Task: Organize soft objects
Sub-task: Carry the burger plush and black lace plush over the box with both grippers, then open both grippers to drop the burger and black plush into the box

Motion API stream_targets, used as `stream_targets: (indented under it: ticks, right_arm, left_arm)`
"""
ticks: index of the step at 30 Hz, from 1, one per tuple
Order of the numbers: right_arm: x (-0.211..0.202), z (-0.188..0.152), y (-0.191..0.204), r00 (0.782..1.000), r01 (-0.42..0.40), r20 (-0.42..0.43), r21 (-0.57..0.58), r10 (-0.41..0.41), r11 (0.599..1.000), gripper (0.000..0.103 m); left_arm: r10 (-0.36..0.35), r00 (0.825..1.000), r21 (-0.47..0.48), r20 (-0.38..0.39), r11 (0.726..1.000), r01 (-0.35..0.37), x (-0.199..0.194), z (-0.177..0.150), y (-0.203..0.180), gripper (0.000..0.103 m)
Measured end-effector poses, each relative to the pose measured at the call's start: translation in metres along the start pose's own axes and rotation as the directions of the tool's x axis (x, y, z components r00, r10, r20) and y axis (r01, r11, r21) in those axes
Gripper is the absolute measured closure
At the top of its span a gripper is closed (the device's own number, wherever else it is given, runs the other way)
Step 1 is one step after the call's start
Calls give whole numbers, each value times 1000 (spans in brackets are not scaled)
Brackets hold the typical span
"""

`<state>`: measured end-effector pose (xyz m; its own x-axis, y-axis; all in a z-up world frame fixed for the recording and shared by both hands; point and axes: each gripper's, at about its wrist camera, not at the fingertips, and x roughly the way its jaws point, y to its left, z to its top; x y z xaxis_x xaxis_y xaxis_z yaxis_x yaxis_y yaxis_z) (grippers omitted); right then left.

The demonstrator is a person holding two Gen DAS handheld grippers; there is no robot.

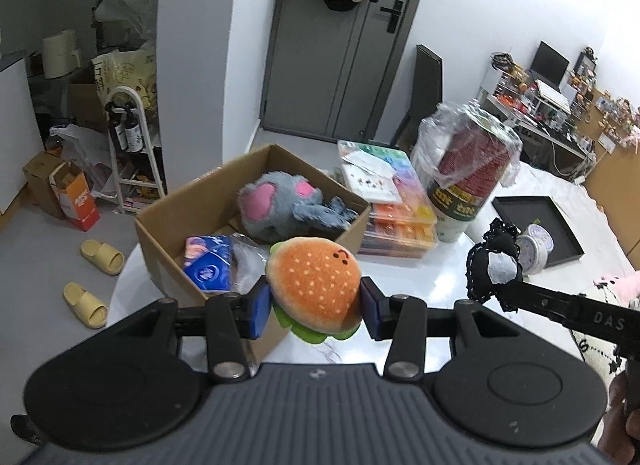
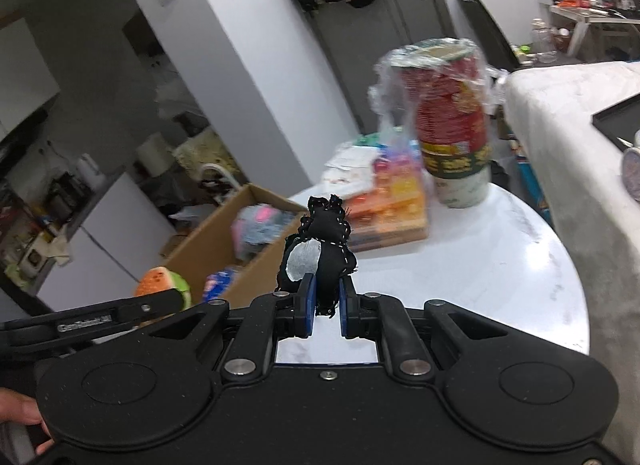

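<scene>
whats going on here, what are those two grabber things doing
A person is tidying soft toys with a handheld gripper in each hand. The left gripper is clamped on a plush hamburger, held above the white table beside the cardboard box, where a grey plush elephant already lies. The right gripper is shut on a small black fabric toy, also held off the table.

On the round white table, the open cardboard box stands at the left edge with the grey plush mouse with pink ears and a blue tissue packet inside it. Right of the box lies a stack of clear plastic organiser cases, and right of that stands the plastic-wrapped stack of red paper cups. The orange burger plush sits between the left gripper pads before the box, with the black stitched fabric toy in the right gripper to its right.
</scene>
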<state>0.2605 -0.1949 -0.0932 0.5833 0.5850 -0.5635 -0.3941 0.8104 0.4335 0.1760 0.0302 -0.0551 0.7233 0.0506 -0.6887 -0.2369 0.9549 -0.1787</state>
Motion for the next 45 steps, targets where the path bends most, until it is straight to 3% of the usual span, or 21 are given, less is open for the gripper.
stream_targets:
  ticks: [19, 41, 45]
  right_arm:
    - [36, 13, 49, 998, -46, -53, -62, 43, 997, 91]
    - [89, 18, 76, 991, -73, -118, -32, 69, 997, 91]
    - [99, 19, 85, 988, -84, -133, -34, 79, 996, 91]
  left_arm:
    - [61, 998, -84, 13, 995, -60, 14, 34, 60, 58]
    - [57, 997, -172, -50, 983, -65, 67, 44, 98, 57]
    - [44, 998, -178, -46, 983, -52, 69, 45, 103, 52]
